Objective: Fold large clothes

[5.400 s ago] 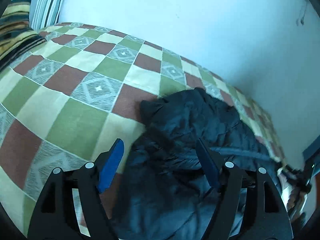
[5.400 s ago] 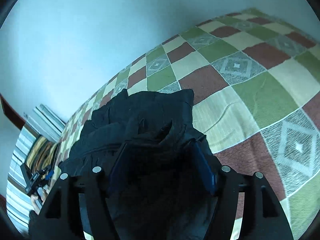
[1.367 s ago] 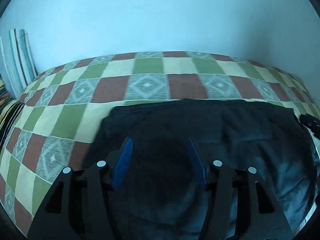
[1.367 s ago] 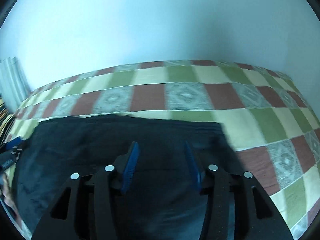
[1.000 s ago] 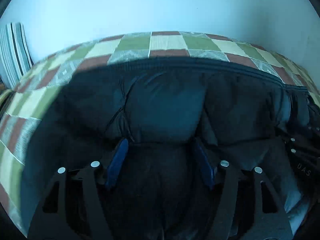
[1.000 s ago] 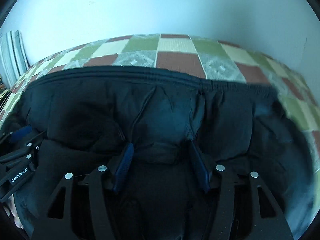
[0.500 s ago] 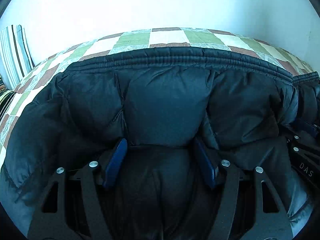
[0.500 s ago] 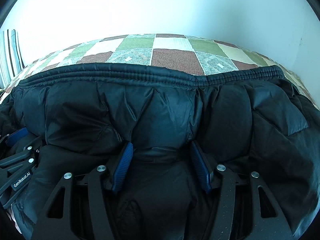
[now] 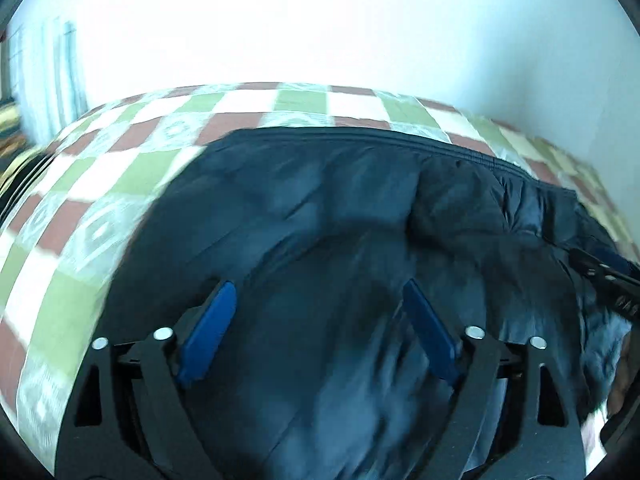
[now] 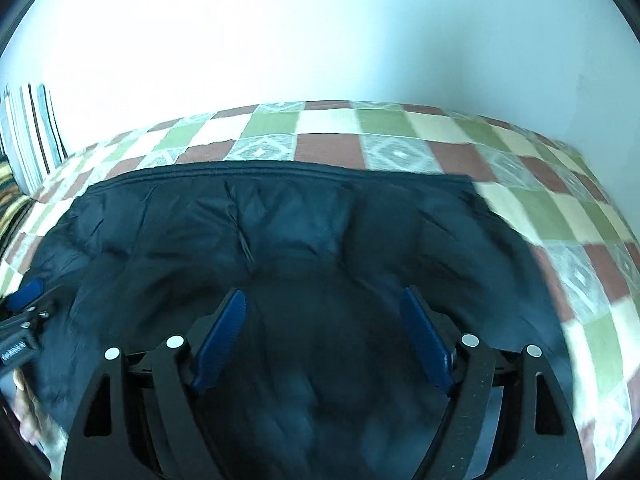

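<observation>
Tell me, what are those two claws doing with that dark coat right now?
Left claw open, right claw open, both over the padded jacket. Jacket spread on checked bedspread. Nothing blocking.

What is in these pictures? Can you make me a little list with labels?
garment: dark puffer jacket, spread flat on the bed
jacket edge: ribbed hem lies along the far side
surface: checkered bedspread in green, cream and reddish brown
left tool: blue pads apart, above the jacket
right tool: blue pads apart, above the jacket
grip: jacket fabric shows between each tool's pads; contact cannot be told
background: pale wall; striped cloth at the left
</observation>
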The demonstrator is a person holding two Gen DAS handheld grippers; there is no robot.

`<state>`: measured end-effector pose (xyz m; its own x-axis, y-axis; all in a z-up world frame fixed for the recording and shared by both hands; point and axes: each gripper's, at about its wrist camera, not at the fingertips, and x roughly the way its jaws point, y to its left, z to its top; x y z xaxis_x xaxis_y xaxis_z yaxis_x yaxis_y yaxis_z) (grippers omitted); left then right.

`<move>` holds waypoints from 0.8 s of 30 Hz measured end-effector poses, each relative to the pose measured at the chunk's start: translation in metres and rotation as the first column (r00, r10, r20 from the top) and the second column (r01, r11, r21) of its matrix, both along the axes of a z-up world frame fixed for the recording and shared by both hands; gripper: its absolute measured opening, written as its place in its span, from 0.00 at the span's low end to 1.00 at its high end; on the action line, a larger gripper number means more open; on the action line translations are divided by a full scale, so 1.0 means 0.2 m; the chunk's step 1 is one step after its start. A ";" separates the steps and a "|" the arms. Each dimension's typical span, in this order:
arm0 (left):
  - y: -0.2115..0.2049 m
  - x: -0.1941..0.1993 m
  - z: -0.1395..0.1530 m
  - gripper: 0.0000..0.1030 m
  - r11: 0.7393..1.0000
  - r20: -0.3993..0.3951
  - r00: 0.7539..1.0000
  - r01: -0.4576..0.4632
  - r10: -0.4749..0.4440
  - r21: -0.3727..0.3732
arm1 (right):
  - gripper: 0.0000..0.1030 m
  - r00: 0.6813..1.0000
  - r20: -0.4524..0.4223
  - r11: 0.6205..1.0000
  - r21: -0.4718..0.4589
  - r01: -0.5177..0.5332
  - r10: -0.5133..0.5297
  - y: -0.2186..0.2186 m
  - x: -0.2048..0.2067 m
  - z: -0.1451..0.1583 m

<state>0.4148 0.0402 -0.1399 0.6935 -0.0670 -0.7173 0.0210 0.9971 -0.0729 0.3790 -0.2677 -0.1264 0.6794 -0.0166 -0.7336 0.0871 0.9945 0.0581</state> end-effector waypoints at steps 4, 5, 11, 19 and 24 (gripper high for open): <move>0.27 -0.29 -0.01 0.90 0.992 -0.005 0.994 -0.111 0.111 -0.057 | 0.77 0.997 0.023 0.996 -0.034 0.079 -0.078 -0.20 -0.30 0.06; 0.32 -0.33 -0.02 0.90 0.988 -0.014 0.991 -0.135 0.134 -0.074 | 0.78 0.994 0.025 0.993 -0.038 0.112 -0.111 -0.25 -0.36 0.06; 0.56 -0.43 -0.15 0.91 0.932 -0.126 0.966 -0.250 0.224 -0.262 | 0.78 0.965 -0.068 0.962 0.091 0.259 -0.253 -0.56 -0.54 -0.09; 0.50 -0.30 -0.16 0.92 0.923 -0.096 0.979 -0.203 0.181 -0.327 | 0.79 0.963 -0.122 0.933 0.244 0.265 -0.242 -0.60 -0.47 -0.21; 0.49 -0.24 -0.22 0.70 0.921 -0.112 0.971 -0.237 0.212 -0.308 | 0.78 0.958 -0.155 0.908 0.311 0.279 -0.241 -0.58 -0.46 -0.29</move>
<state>0.3663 0.1388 -0.1843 0.6622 -0.1485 -0.7345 -0.2184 0.8994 -0.3787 0.2874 -0.3842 -0.1852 0.5980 0.0711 -0.7983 0.3649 0.8626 0.3502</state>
